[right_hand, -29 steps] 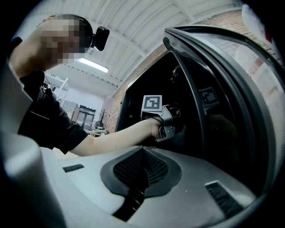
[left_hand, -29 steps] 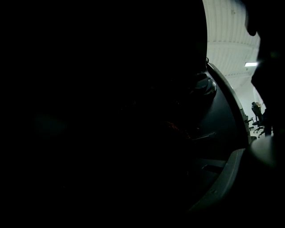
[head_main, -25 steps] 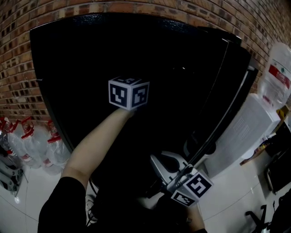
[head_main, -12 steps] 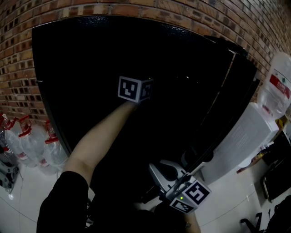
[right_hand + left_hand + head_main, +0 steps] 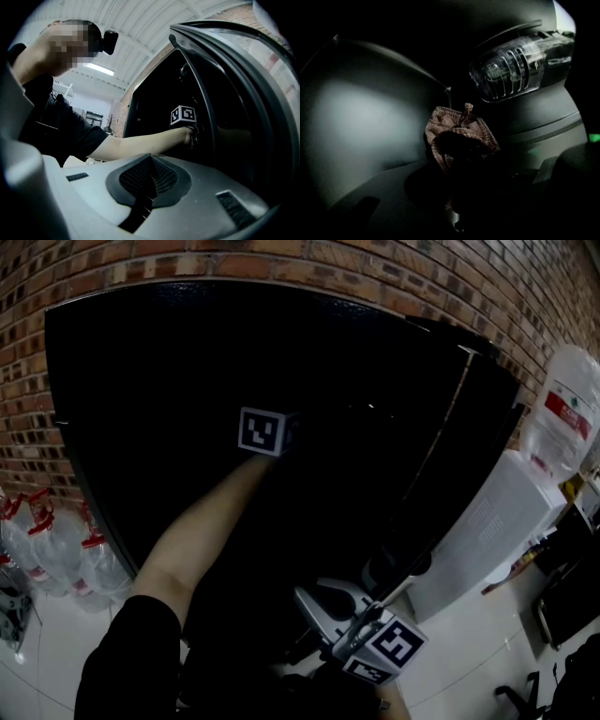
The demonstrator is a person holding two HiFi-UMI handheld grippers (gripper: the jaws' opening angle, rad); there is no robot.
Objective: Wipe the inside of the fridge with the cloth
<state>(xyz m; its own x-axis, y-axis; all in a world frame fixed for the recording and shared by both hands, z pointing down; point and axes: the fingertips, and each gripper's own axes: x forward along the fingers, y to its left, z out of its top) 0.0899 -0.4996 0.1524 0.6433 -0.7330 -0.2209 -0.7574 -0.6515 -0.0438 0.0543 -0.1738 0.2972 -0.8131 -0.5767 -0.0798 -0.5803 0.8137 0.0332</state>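
The black fridge (image 5: 187,362) stands open and its inside is very dark. My left arm reaches into it; the left gripper's marker cube (image 5: 262,432) shows there, and its jaws are lost in the dark. In the left gripper view, my left gripper (image 5: 461,157) is shut on a brown knitted cloth (image 5: 459,136), bunched against a pale inner wall (image 5: 361,122), below a ribbed clear lamp cover (image 5: 518,68). My right gripper (image 5: 323,601) hangs low by the open door's edge (image 5: 422,549), grey jaws together, nothing seen between them.
The fridge door (image 5: 469,446) swings out to the right. A white water dispenser (image 5: 487,531) with a big bottle (image 5: 562,409) stands just beyond it. Several water bottles (image 5: 56,540) sit on the floor at the left. A brick wall (image 5: 281,259) backs the fridge.
The left gripper's cube has turned and shifted a little inside the fridge, carrying the cloth along. The right gripper has kept its place by the door.
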